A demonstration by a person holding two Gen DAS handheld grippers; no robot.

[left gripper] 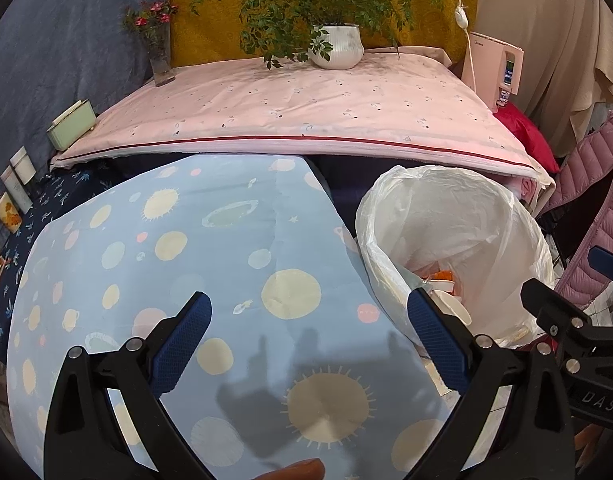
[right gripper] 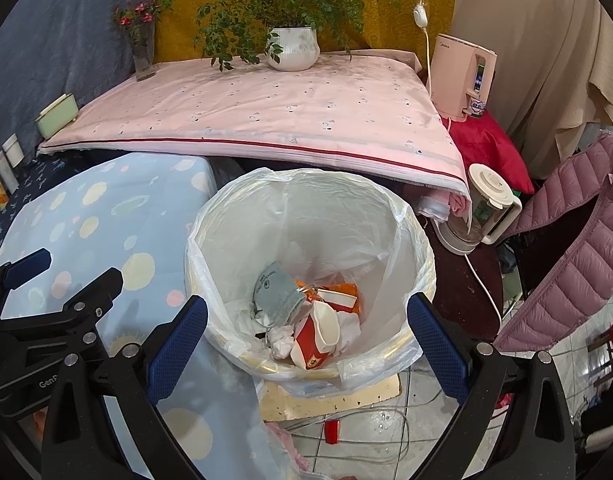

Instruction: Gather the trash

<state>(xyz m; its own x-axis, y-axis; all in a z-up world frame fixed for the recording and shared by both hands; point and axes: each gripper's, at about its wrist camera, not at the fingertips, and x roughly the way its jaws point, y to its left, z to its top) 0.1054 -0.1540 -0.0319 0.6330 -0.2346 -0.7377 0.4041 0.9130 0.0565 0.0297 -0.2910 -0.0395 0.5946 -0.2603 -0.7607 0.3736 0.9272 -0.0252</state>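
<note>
Where pink cloth (left gripper: 306, 108) ends, blue tabletop (left gripper: 178, 248), lined bin (right gripper: 306, 240).

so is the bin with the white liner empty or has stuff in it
Partly filled: white plastic-lined bin holds a red paper cup, grey wrapper and crumpled tissue.

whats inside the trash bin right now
The trash bin, lined with a white plastic bag, holds a grey pouch, a red and white paper cup, orange wrappers and crumpled tissue. Anything beneath that pile is hidden.
</note>
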